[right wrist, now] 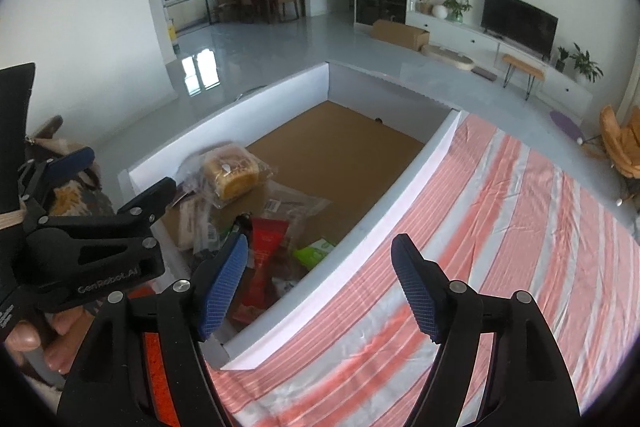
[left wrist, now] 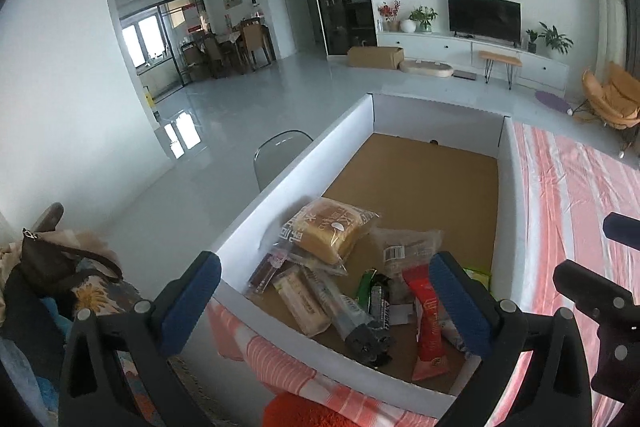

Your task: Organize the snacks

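A wide white-walled box [left wrist: 280, 183] with a brown cardboard floor holds several snack packs at its near end: a wrapped bread loaf [left wrist: 328, 233], a red packet [left wrist: 428, 323], a green pack [left wrist: 366, 287] and clear wrapped bars. The box also shows in the right wrist view [right wrist: 404, 195], with the bread loaf [right wrist: 232, 173] and red packet [right wrist: 266, 251] inside. My left gripper [left wrist: 324, 301] is open and empty above the box's near edge. My right gripper [right wrist: 320, 287] is open and empty over the box's right wall and the striped cloth.
A pink and white striped cloth [right wrist: 500, 247] covers the surface right of the box. A grey chair back [left wrist: 276, 155] stands left of the box. A bag and clutter [left wrist: 60, 267] lie at far left. An orange item [left wrist: 304, 411] lies by the near edge.
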The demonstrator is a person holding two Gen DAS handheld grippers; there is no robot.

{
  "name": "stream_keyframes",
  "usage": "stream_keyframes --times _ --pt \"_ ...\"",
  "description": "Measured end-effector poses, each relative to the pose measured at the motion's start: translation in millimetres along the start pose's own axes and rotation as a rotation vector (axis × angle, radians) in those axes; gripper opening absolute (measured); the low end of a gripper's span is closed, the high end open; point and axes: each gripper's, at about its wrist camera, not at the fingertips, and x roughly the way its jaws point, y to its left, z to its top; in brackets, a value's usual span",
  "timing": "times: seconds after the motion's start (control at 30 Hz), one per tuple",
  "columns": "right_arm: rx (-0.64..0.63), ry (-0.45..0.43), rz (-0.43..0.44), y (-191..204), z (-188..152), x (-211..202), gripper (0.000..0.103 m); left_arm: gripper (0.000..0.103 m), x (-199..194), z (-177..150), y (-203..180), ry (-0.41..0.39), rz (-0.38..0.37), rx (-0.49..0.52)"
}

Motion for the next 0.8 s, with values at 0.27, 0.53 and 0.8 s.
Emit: stream_keyframes --times 0.27,0.53,0.8 --pt "-0.014 -0.006 -0.035 4.3 1.1 -0.7 0.078 0.103 -1.4 -1.3 11.2 0.021 -0.020 -0.036" --pt "-0.037 -0.038 -0.026 15.8 6.2 -10.8 0.078 0.103 -1.7 -2.2 18.6 0.031 -0.009 -0.041" --pt "-0.049 -0.041 -0.027 22.7 11.4 -6.3 0.078 0.103 2.2 -3.9 21.1 0.035 0.004 -0.039"
